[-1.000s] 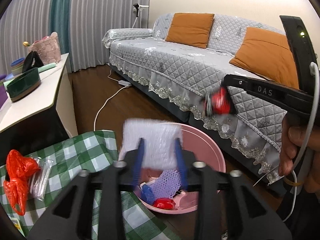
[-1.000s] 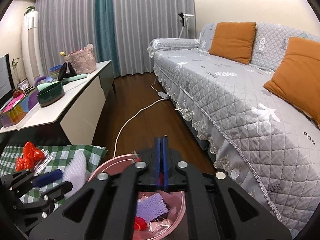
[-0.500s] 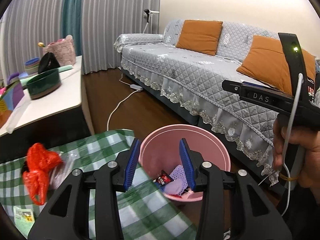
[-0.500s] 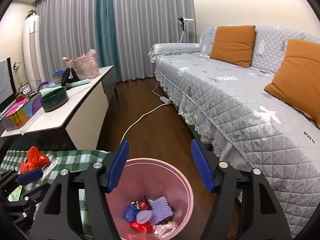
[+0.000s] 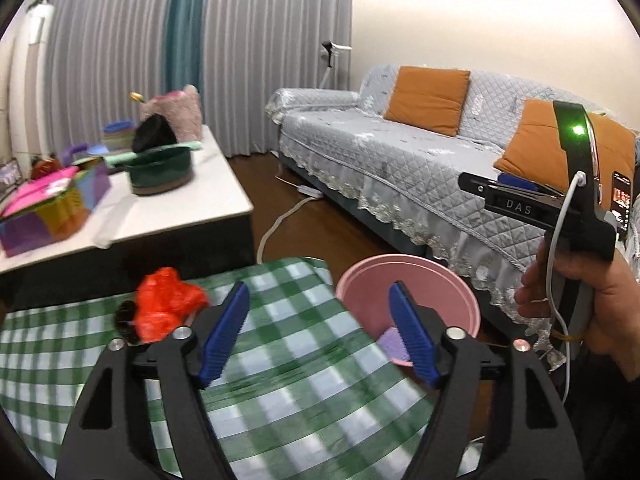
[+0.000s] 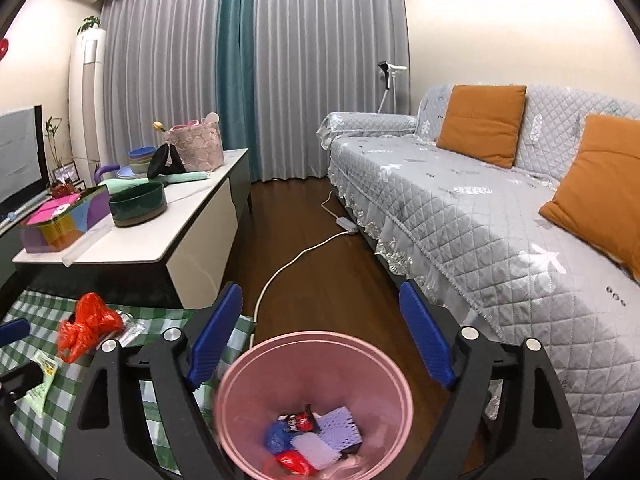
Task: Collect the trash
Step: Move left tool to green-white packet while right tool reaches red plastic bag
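Both tools are matte black plastic frames with silver screws at the pivots and ribbed blue pads [image 6: 216,336] on the fingers. The right gripper [image 5: 516,194] carries white "DAS" lettering, a green light and a white cable.

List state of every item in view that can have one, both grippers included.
left gripper: jaws open, just been opening, nothing between them
right gripper: jaws open, just been opening, nothing between them, above the bin
pink bin: upright, partly filled with trash
red plastic bag: crumpled, lying on the cloth, not yet collected
clear wrapper: on the cloth beside the bag
checked cloth: spread flat
green bowl: upright on the white table
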`<state>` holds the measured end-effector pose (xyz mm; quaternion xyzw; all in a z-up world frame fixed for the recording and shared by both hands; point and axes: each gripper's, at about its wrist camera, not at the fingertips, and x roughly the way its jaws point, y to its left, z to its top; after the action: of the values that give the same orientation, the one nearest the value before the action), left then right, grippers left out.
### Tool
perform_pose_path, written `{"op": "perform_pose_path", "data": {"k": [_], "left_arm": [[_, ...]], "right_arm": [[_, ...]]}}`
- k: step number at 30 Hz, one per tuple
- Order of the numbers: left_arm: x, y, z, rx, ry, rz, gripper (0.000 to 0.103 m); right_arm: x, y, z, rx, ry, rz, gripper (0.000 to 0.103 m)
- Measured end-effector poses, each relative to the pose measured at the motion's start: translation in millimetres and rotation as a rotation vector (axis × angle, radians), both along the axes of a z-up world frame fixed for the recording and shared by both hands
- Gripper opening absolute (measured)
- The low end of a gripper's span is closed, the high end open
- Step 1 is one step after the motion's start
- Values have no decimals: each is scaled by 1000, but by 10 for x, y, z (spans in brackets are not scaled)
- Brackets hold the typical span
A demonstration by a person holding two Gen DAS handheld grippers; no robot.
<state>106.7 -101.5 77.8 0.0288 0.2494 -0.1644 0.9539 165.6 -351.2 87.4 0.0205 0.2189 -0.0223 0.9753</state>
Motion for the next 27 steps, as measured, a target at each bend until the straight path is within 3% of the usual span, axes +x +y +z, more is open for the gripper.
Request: {"op": "perform_pose_path", "data": {"k": [11, 27], "left_arm": [[-381, 636, 14, -31, -23, 91, 78], [-595, 1386, -282, -33, 51, 281, 78]], "right_arm": [[-8, 291, -2, 2, 26, 73, 80], [76, 893, 41, -26, 26, 186, 80]]}}
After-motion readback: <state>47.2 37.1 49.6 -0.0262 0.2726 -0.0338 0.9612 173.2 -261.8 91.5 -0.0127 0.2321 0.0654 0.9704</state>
